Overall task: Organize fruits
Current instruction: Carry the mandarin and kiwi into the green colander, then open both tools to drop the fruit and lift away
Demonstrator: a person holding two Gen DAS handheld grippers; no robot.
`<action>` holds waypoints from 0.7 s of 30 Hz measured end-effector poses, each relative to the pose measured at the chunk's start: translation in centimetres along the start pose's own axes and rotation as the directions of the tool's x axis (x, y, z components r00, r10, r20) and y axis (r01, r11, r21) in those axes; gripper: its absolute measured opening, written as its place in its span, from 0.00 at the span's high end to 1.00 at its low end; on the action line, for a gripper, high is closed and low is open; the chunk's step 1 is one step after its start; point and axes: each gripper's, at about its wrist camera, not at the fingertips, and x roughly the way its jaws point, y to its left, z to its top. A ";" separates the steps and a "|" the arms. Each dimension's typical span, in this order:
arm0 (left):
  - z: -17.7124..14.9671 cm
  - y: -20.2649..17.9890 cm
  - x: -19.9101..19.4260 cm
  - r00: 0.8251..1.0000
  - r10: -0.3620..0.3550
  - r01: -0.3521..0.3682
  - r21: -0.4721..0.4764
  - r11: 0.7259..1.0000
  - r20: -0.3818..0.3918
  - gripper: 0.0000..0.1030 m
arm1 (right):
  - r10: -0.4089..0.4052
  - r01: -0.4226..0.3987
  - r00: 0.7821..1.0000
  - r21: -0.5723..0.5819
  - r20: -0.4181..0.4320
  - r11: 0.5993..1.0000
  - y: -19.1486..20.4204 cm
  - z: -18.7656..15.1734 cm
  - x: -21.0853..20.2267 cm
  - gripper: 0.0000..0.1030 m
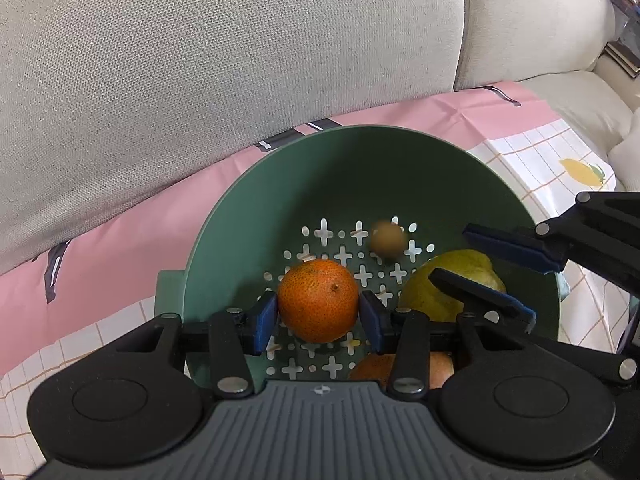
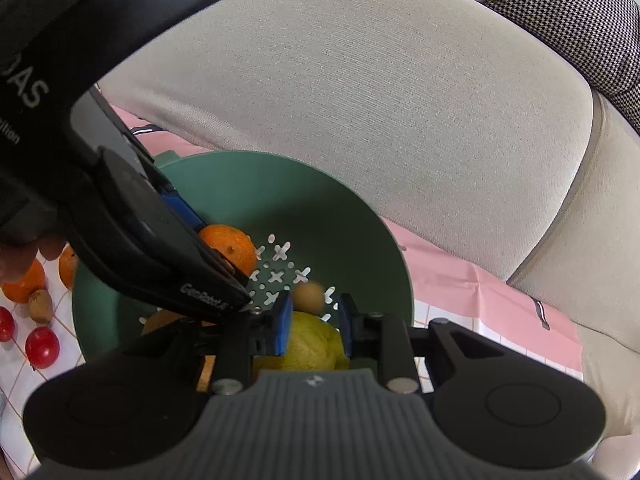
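The left gripper hangs over a green colander bowl with a mandarin orange clamped between its blue fingers, one pad pressed to each side of the fruit. The orange sits above the bowl's perforated floor, towards the near side, not resting on it as far as I can tell.

The right gripper reaches in from the other side. Its fingers stand a narrow way apart with nothing between them, poised just above a large yellow lemon that lies against the bowl's wall. Just beyond their tips a small brown round fruit shows only as a blur over the cross-shaped holes, too smeared to name. Lower in the bowl, half hidden under the left gripper, another orange peeks out.

The bowl stands on a pink and checked cloth, close against a beige sofa cushion. On the cloth outside the bowl lie two more oranges, a brown nut-like thing and two cherry tomatoes, all near one another.
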 end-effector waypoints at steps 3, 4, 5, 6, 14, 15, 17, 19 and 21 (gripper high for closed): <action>-0.1 0.0 -0.1 1.000 0.009 -0.009 -0.008 1.000 0.008 0.50 | 0.008 -0.008 1.000 0.007 -0.004 1.000 0.1 0.1 -0.2 0.85; -0.1 0.1 -0.1 1.000 0.004 -0.004 -0.015 1.000 0.010 0.48 | 0.013 -0.013 1.000 0.012 -0.007 1.000 0.0 0.1 -0.1 0.87; -0.1 0.2 -0.3 1.000 -0.002 0.003 -0.021 1.000 0.011 0.47 | 0.017 -0.017 1.000 0.016 -0.008 1.000 0.0 0.2 -0.1 0.87; -0.2 0.3 -0.5 1.000 -0.008 0.008 -0.025 1.000 0.016 0.45 | 0.020 -0.020 1.000 0.023 -0.012 1.000 -0.1 0.2 -0.2 0.87; -1.2 0.9 -4.0 0.994 -0.012 0.016 -0.040 0.999 0.106 0.31 | 0.023 -0.021 0.999 0.058 -0.028 0.998 -0.1 0.5 -0.4 0.86; -1.2 1.0 -4.5 0.993 -0.012 0.017 -0.043 0.999 0.116 0.31 | 0.025 -0.023 0.999 0.063 -0.028 0.998 0.0 0.4 -0.4 0.86; -1.5 1.2 -5.3 0.991 -0.008 0.015 -0.049 0.999 0.135 0.31 | 0.027 -0.025 0.999 0.066 -0.030 0.998 -0.1 0.4 -0.3 0.84; -1.8 1.3 -6.3 0.987 0.004 0.004 -0.053 0.999 0.158 0.31 | 0.020 -0.018 0.999 0.068 -0.029 0.998 0.2 0.3 -0.6 0.76; -2.3 1.5 -7.3 0.984 0.018 -0.008 -0.061 0.998 0.179 0.31 | 0.010 -0.008 1.000 0.073 -0.027 0.997 0.5 0.3 -0.9 0.68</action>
